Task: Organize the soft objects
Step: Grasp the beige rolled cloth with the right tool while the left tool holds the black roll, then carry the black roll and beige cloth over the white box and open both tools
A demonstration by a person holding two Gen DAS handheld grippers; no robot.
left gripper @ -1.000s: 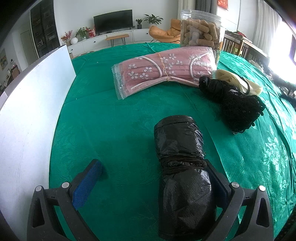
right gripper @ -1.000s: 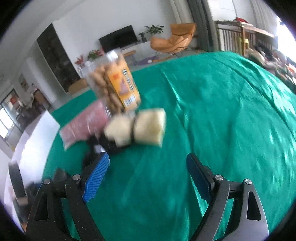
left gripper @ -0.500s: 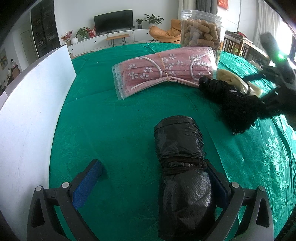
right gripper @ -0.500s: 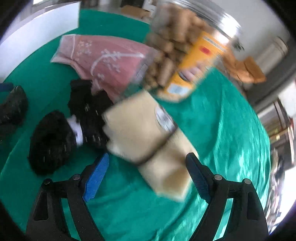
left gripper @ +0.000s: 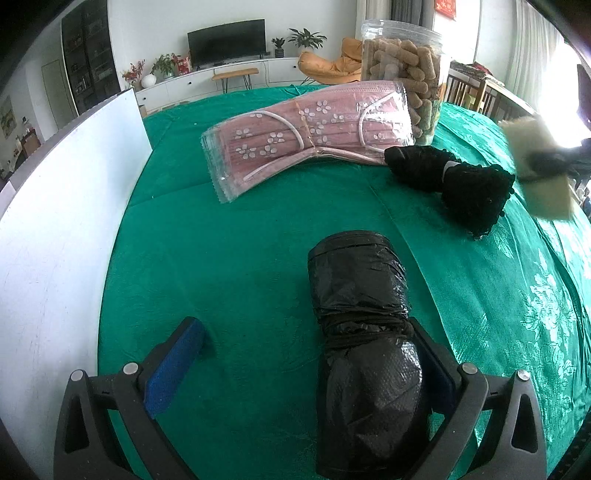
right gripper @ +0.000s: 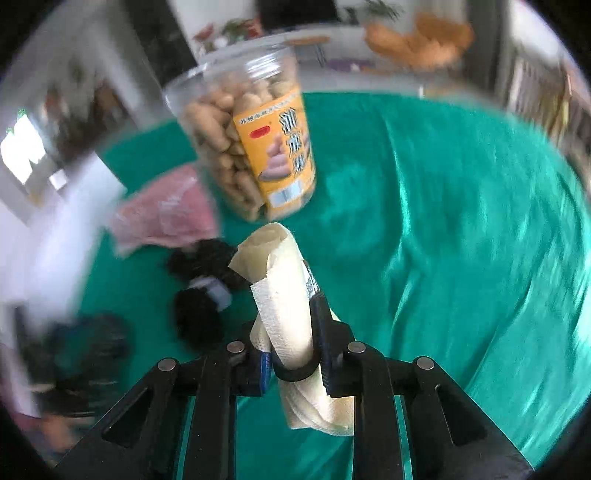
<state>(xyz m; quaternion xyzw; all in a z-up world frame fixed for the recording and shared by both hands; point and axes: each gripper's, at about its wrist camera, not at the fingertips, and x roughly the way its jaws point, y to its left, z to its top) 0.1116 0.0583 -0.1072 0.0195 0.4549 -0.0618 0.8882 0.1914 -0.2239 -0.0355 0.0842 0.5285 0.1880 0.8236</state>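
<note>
Loosely rolled cream cloth [right gripper: 286,306] squeezed within right hand-held gripper [right gripper: 291,354].

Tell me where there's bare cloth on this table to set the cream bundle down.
Free: the green cloth between the white board, the mask pack and the black bag roll; also the stretch right of the snack jar. Crowded: around the jar, masks and black mesh bundle.

White walls [left gripper: 155,22], television [left gripper: 226,40] — orange armchair [left gripper: 328,64]
</note>
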